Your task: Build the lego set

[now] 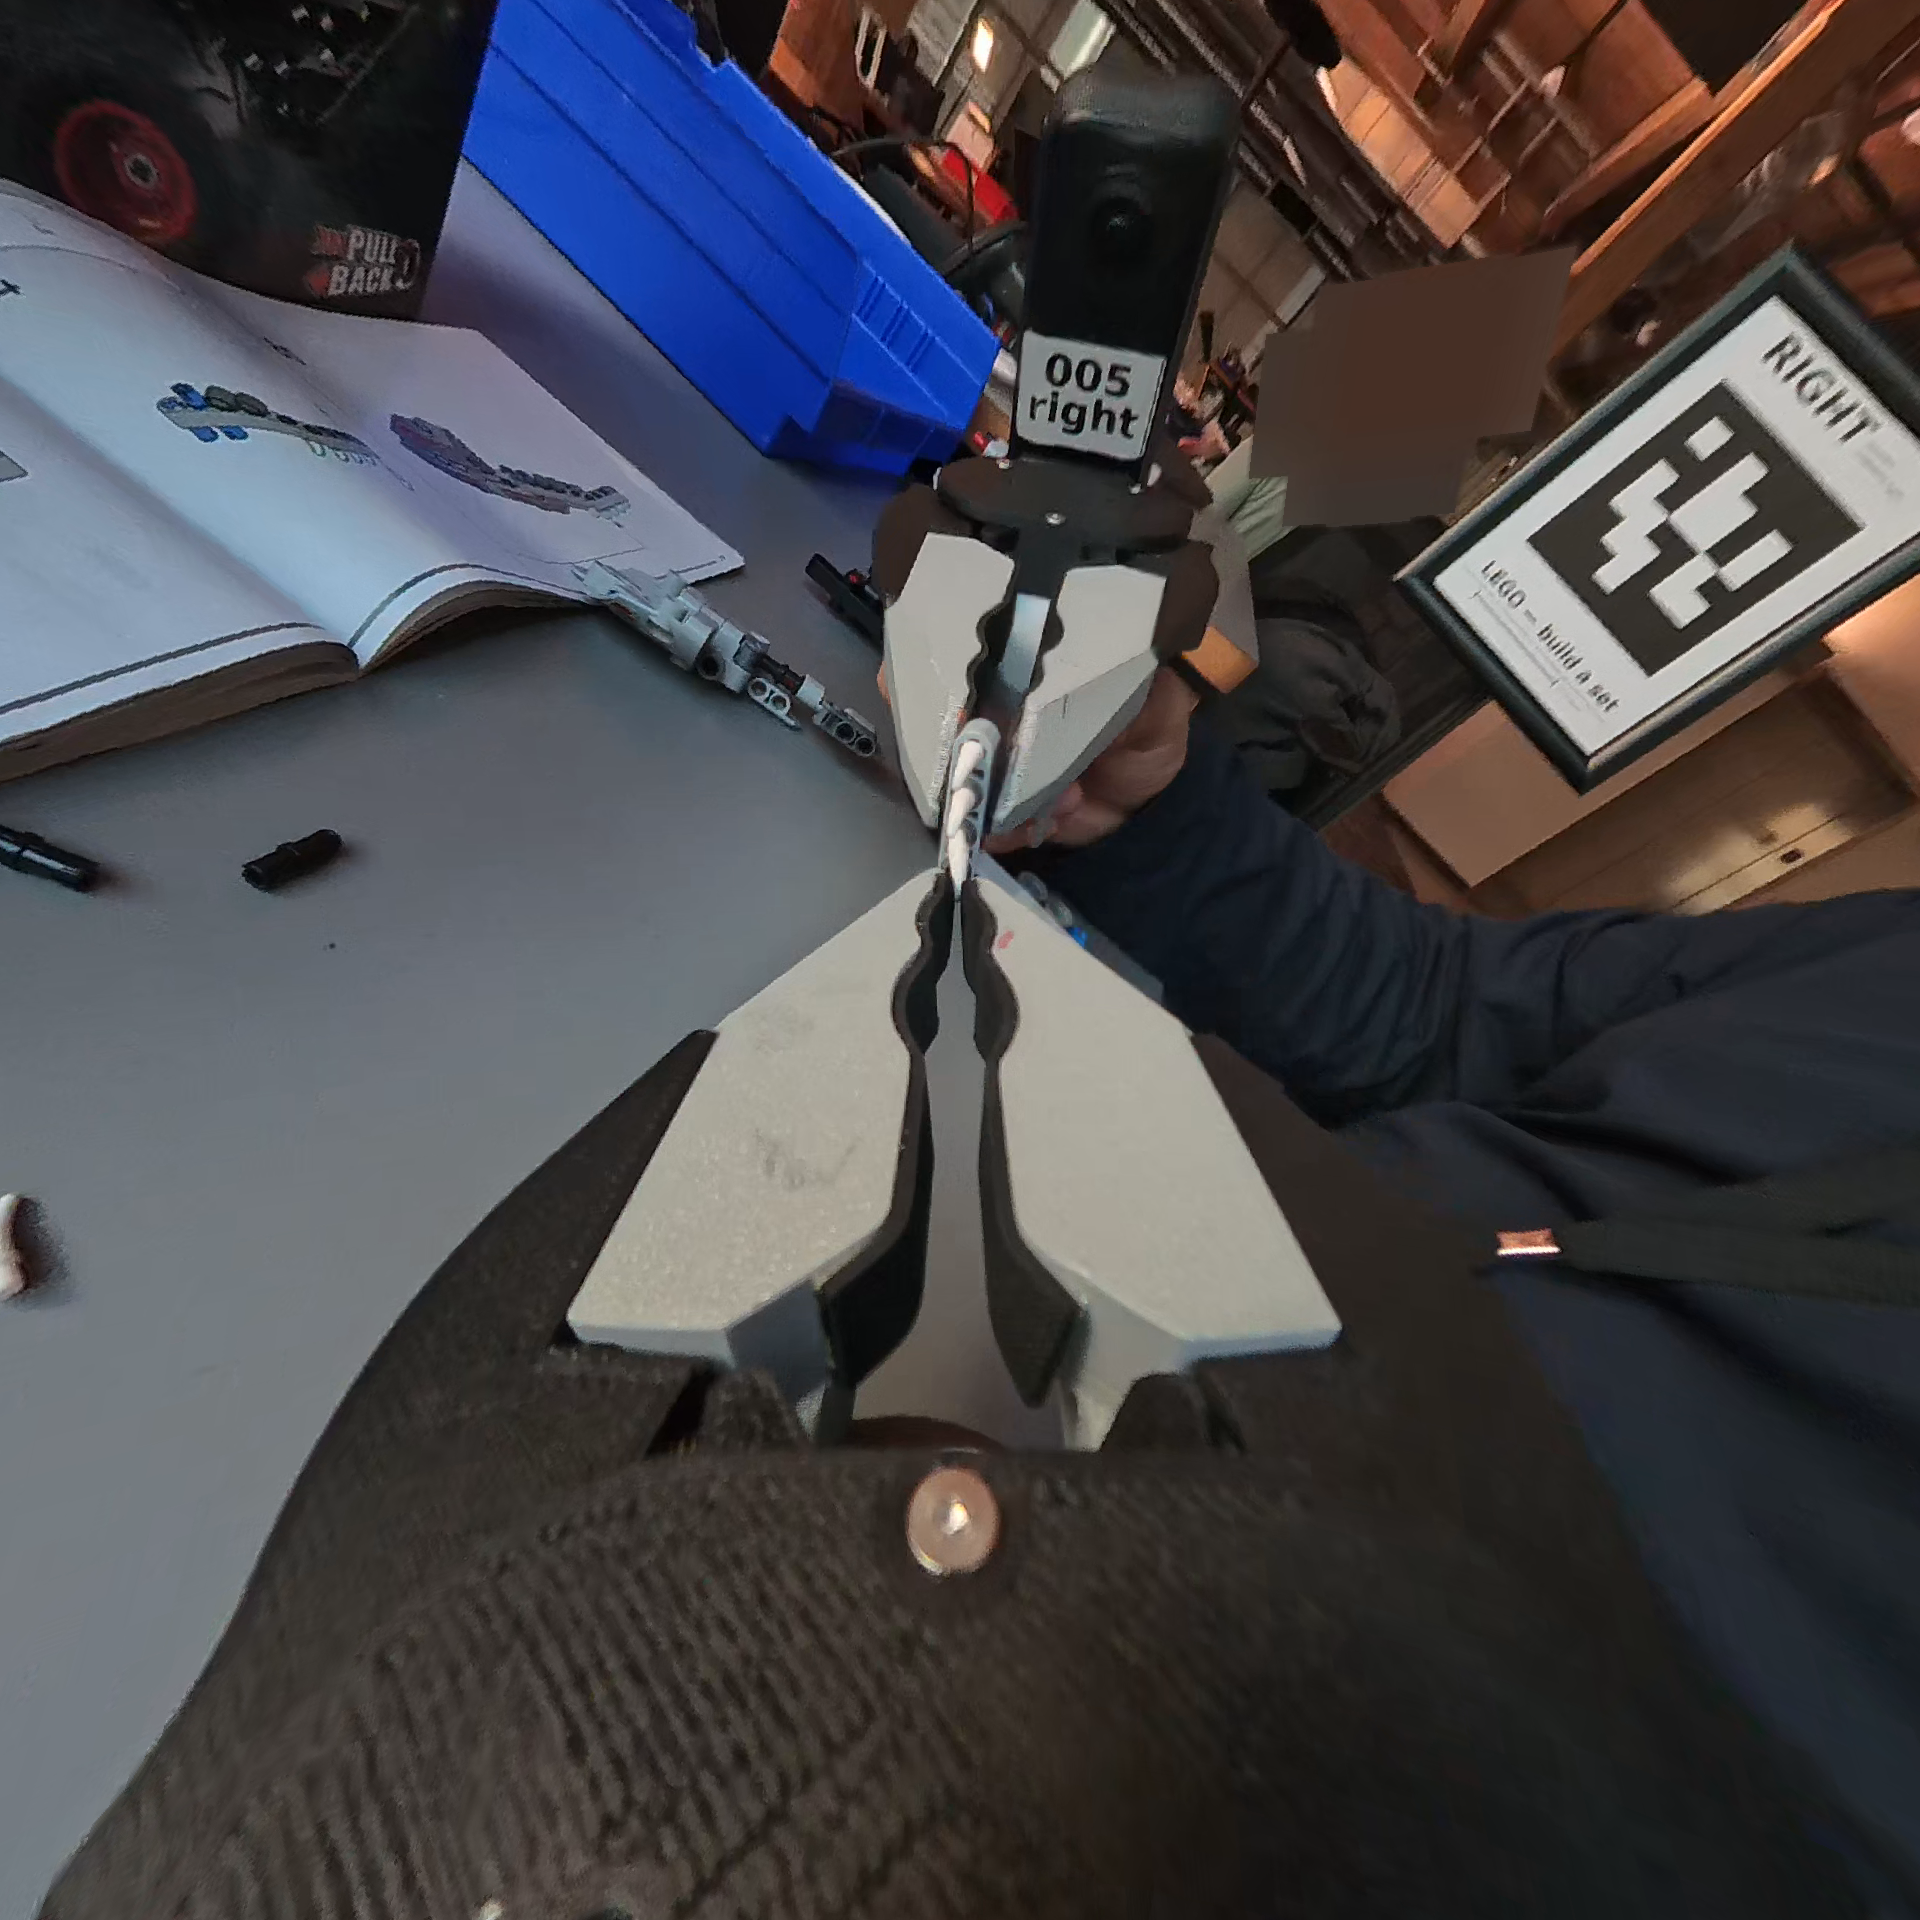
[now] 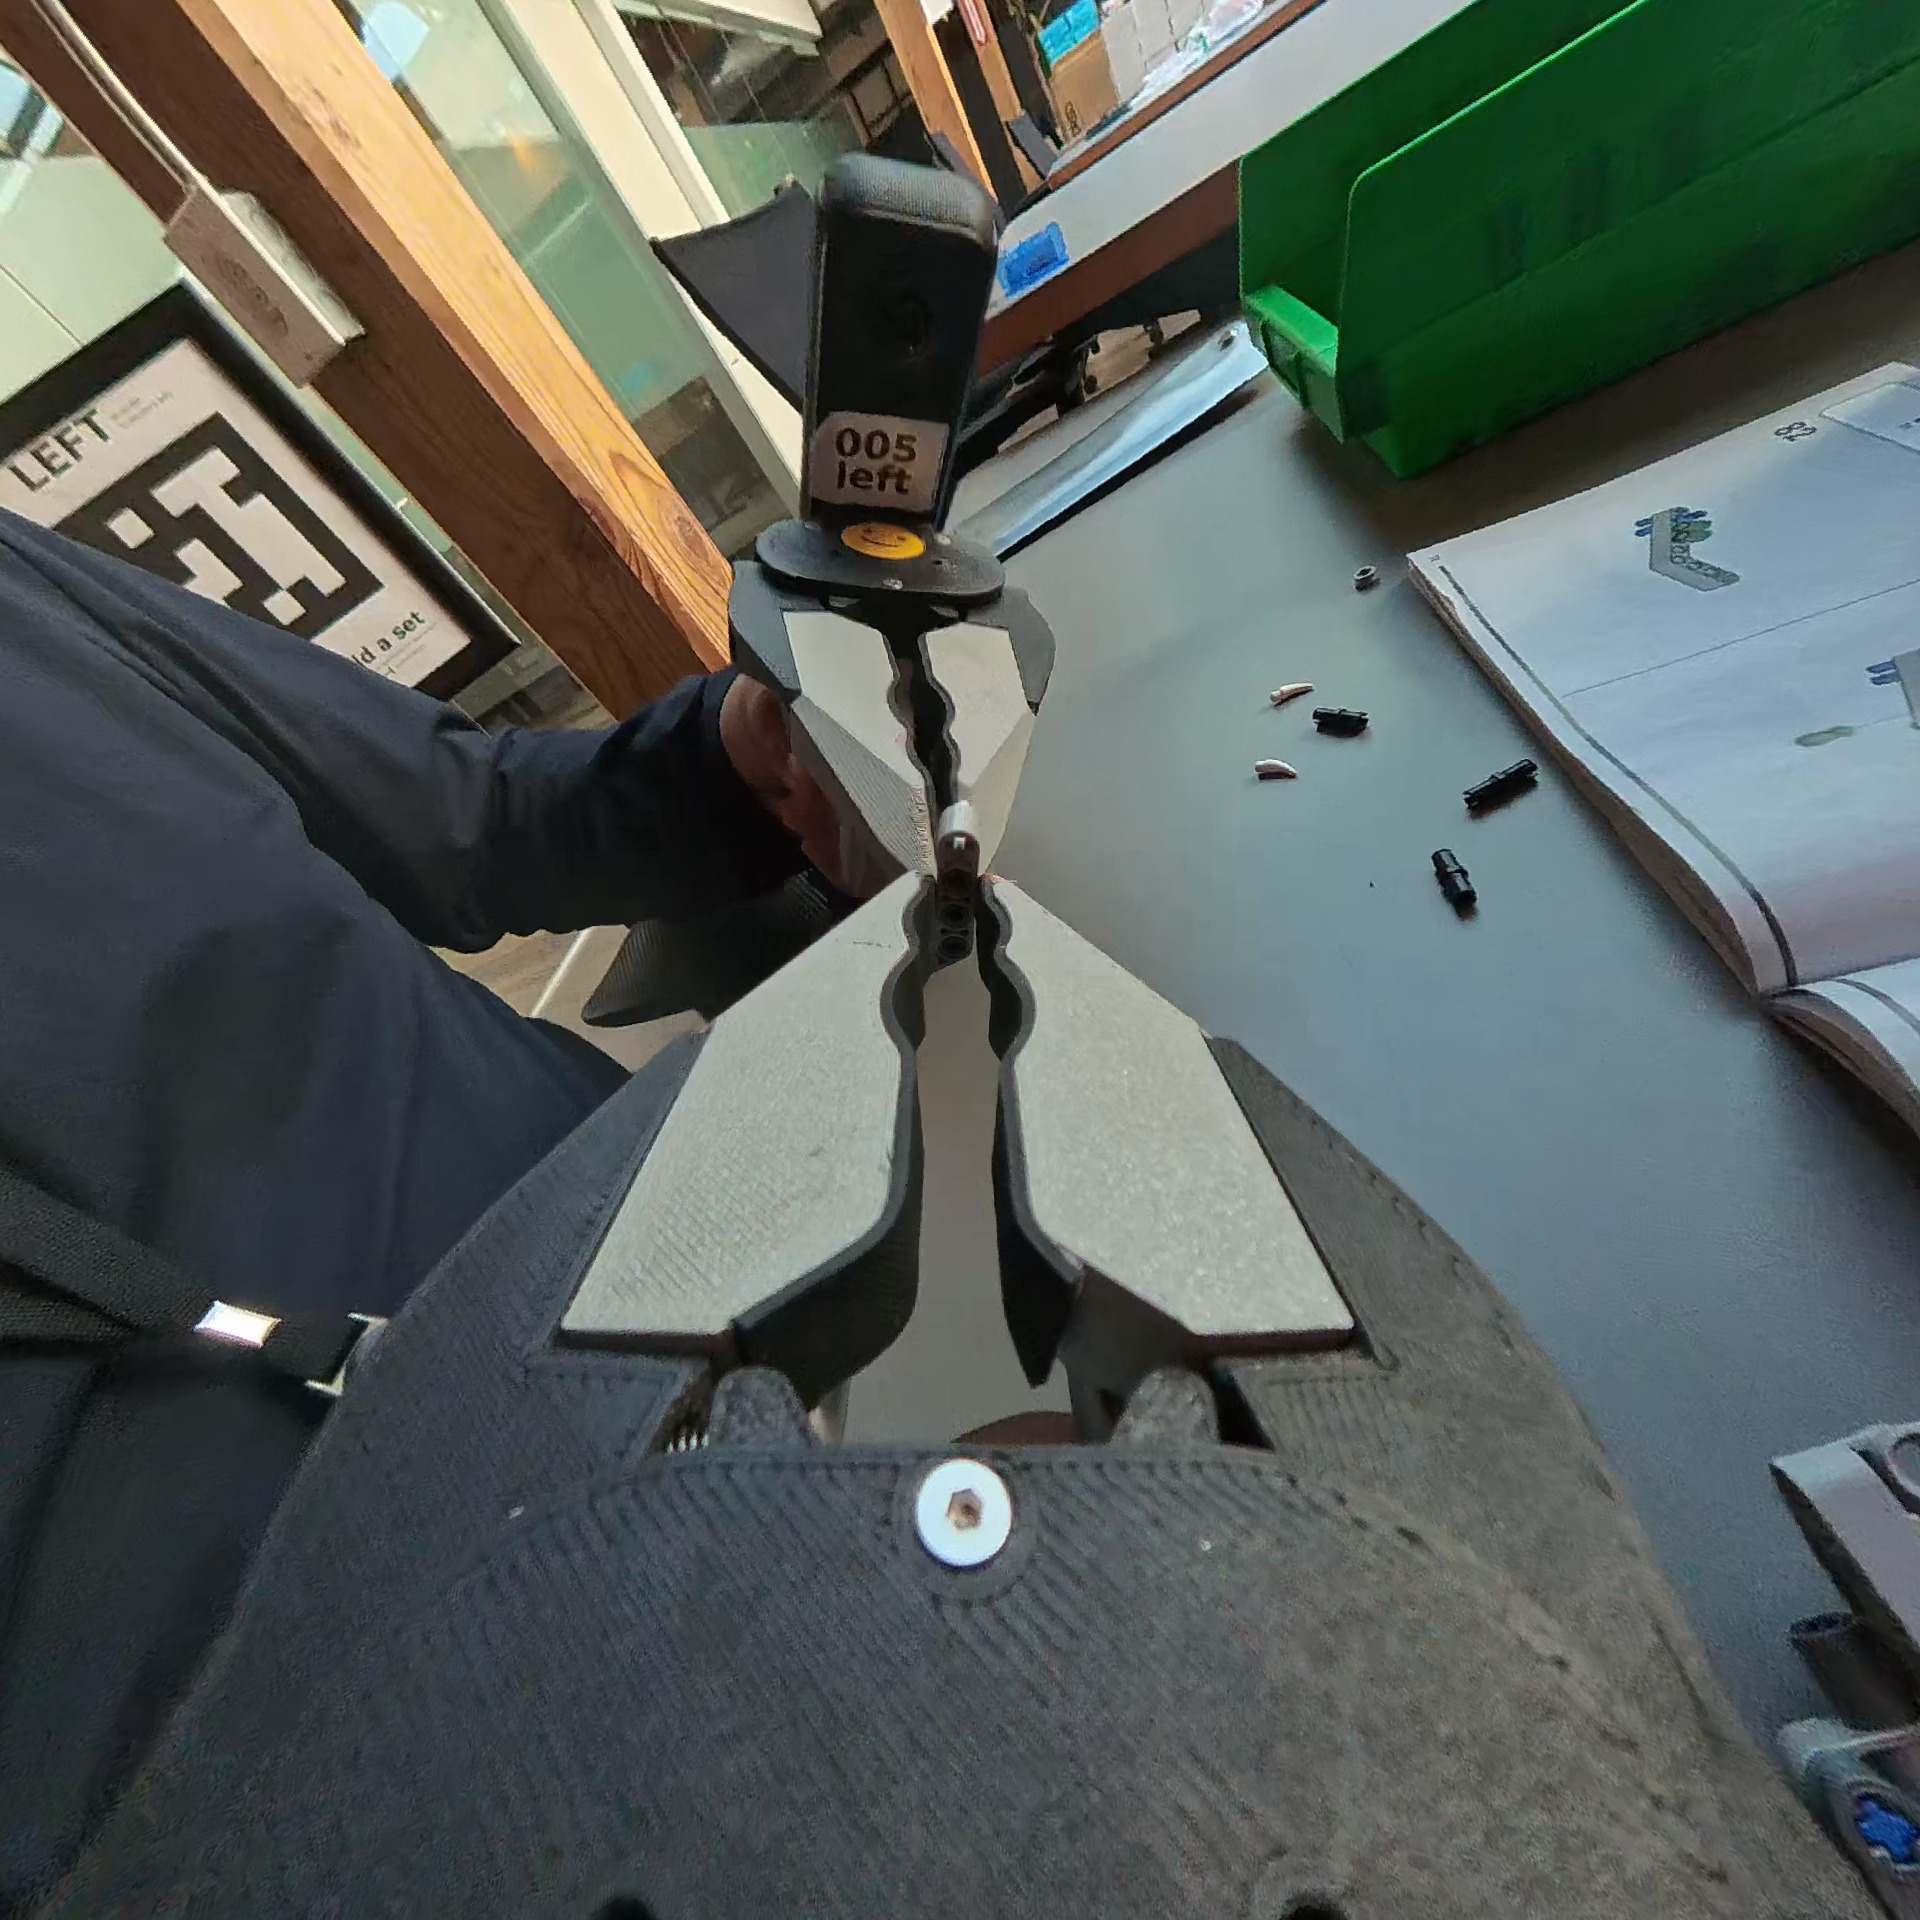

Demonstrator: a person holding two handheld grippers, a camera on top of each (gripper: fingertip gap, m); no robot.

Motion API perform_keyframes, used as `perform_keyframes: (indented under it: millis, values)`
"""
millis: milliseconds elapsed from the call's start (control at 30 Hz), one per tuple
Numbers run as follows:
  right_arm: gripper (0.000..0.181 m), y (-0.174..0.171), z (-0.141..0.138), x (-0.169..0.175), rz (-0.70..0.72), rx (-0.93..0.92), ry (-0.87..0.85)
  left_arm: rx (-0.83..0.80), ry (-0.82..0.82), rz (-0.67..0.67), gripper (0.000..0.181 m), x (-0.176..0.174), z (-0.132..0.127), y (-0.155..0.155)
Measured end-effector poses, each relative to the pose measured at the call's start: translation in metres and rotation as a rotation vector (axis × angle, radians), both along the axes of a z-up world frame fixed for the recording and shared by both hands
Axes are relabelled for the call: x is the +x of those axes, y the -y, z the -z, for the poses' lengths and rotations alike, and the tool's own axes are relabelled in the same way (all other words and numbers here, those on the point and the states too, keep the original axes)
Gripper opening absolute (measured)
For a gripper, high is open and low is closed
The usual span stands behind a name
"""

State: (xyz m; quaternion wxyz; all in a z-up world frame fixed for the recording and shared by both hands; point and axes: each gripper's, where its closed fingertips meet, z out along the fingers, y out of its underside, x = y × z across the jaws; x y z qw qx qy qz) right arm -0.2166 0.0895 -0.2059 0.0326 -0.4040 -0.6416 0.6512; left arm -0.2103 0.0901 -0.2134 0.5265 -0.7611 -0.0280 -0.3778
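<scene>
Two tongs meet tip to tip over the desk (image 1: 416,1039) at frame centre: the right tongs (image 1: 971,821) are clenched on a light grey lego beam (image 1: 968,774), the left tongs (image 1: 956,883) pinched on its near end. So its long axis runs straight up-frame between both, equally close. Looks like a handoff or pin-fit, with loose black pins (image 2: 1496,781) right of centre.

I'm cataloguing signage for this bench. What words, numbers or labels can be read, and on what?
I don't copy writing out; these things bear it:
white label above the right hand-held gripper, readable.
second white label above the left hand-held gripper, readable.
framed sign, readable.
other framed sign, partly hidden.
dark box, printed words.
open booklet, a page number.
</scene>
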Motion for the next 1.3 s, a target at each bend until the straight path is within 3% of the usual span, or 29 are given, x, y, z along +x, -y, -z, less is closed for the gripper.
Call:
perform_keyframes:
  millis: [433,1300]
  values:
    - [0.004,0.018,0.016,0.010,-0.108,0.088,0.042,-0.075,-0.157,0.205,0.000,0.012,0.017,0.019]
    - [0.004,0.031,0.028,0.025,-0.235,0.113,0.124,-0.164,-0.146,0.402,0.000,0.030,0.030,0.033]
